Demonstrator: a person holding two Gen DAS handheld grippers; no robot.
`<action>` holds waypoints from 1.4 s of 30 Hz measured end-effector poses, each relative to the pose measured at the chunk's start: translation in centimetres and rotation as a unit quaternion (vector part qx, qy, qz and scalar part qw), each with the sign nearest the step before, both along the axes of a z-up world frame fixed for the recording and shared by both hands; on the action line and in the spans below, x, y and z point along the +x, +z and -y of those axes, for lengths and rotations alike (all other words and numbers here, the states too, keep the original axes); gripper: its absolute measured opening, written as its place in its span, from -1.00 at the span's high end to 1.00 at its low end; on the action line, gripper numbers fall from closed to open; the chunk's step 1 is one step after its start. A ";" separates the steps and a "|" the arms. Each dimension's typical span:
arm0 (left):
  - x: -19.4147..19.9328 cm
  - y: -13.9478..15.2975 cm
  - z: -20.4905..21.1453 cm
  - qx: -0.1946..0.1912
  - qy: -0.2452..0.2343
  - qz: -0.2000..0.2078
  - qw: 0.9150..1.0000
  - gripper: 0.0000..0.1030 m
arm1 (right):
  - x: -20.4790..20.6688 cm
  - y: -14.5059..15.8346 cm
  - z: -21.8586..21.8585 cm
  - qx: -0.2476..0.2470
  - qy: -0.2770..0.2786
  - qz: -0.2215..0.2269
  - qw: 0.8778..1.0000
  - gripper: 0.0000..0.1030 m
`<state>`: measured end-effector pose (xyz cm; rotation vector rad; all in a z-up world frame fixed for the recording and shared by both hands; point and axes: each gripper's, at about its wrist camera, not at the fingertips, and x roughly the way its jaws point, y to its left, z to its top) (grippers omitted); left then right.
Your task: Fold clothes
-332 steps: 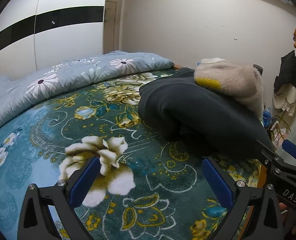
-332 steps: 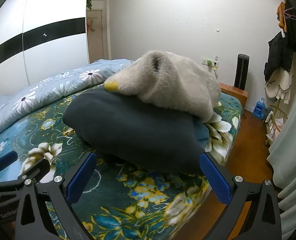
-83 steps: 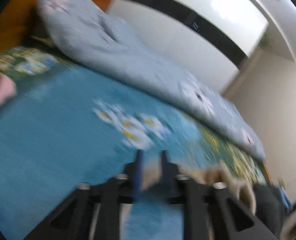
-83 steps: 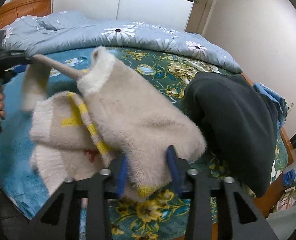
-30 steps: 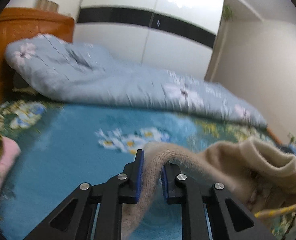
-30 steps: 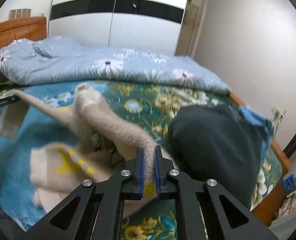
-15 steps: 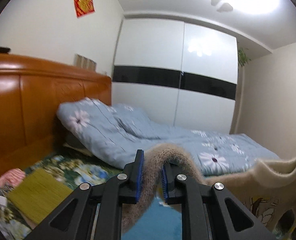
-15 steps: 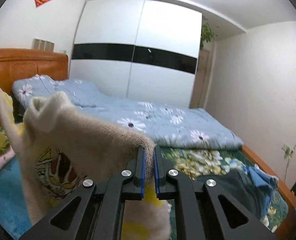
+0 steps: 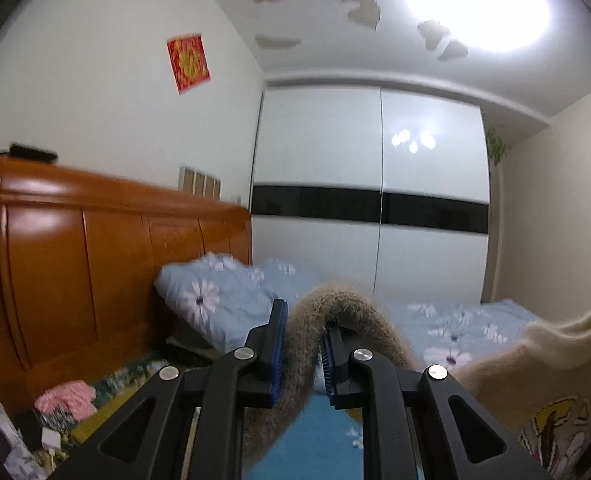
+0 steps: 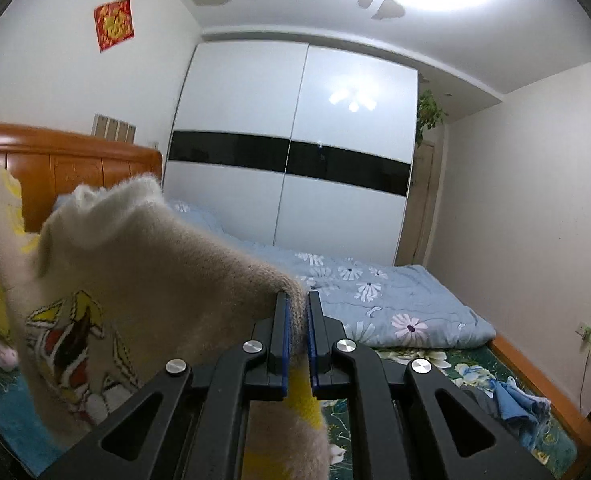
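Note:
A fuzzy beige sweater (image 10: 143,280) with a yellow, red and black picture on its front hangs in the air between my two grippers, above the bed. My right gripper (image 10: 297,320) is shut on one top edge of it. My left gripper (image 9: 303,340) is shut on the other top edge, where the fabric bulges up over the fingers. The sweater's collar and front also show at the right of the left wrist view (image 9: 551,364). The sweater's lower part is hidden below the frames.
A bed with a teal floral cover (image 10: 447,364) lies below, with a rumpled light-blue flowered quilt (image 10: 375,292) along its far side. An orange wooden headboard (image 9: 75,264) stands at the left. Dark and blue clothes (image 10: 507,400) lie at the right. Pink and green folded items (image 9: 67,400) lie near the headboard.
Both grippers have risen further with the sweater, which now hangs spread between them. The views tilt up, so more ceiling and wardrobe show.

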<state>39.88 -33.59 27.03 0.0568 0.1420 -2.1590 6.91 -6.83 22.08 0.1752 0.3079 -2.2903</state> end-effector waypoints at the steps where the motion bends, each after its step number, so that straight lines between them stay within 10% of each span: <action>1: -0.8 -1.0 1.1 0.012 0.001 0.011 1.000 0.67 | -0.7 -0.4 0.7 0.009 0.001 0.007 1.000 0.86; 19: -15.0 -19.5 18.4 0.137 0.049 0.181 0.973 0.66 | -16.7 -18.4 19.6 0.191 -0.042 0.127 0.972 0.87; 36: -14.8 -29.8 22.7 0.251 0.077 0.223 0.939 0.61 | -21.7 -28.5 25.3 0.295 -0.070 0.193 0.933 0.84; 38: -14.6 -29.7 22.3 0.258 0.068 0.222 0.938 0.50 | -21.6 -28.3 25.0 0.288 -0.065 0.199 0.934 0.83; 42: -14.3 -29.3 20.9 0.271 0.055 0.211 0.938 -0.48 | -21.1 -27.3 23.8 0.281 -0.049 0.211 0.935 0.55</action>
